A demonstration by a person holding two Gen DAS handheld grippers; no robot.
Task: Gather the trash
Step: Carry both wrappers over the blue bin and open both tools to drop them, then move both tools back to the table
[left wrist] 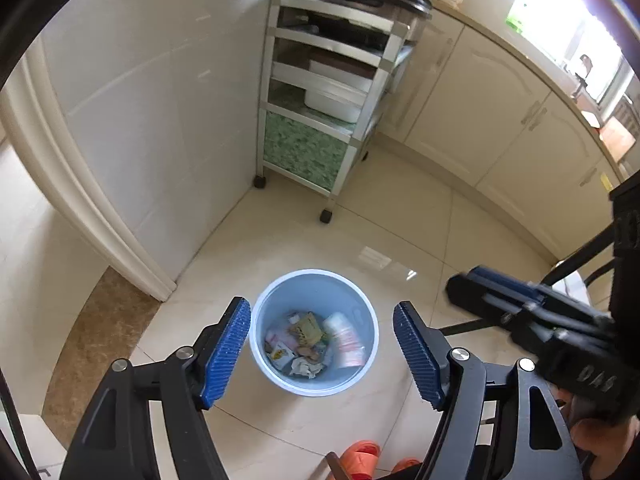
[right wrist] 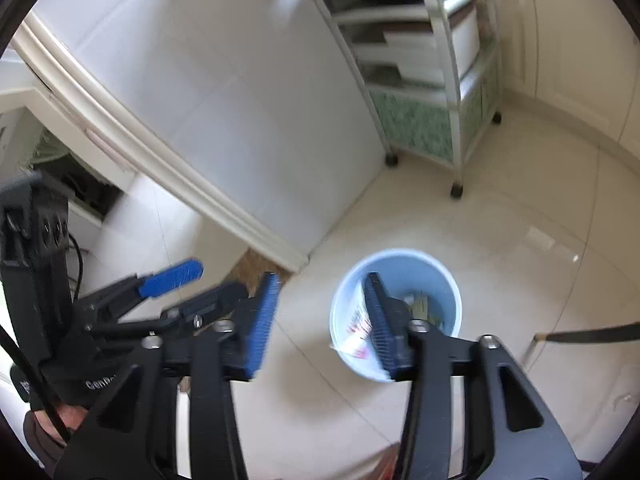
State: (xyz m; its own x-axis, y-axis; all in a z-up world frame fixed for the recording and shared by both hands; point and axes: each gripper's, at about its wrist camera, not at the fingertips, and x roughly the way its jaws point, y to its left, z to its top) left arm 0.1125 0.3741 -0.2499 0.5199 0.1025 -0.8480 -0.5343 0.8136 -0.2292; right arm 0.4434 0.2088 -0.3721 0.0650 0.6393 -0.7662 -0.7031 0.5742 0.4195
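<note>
Cream floor tiles [left wrist: 360,216] fill a kitchen corner, with a wheeled metal rack [left wrist: 320,92] against the white wall. On the floor stands a pale blue bin [left wrist: 314,330] holding crumpled paper and wrappers [left wrist: 316,344]. The left gripper [left wrist: 322,350] hangs above it, fingers spread wide and holding nothing. The right gripper [right wrist: 324,326] is also spread and empty, off to one side of the bin. Judging by this, the drop-off step looks finished; next would be searching the floor for more loose trash, none of which shows here.
</note>
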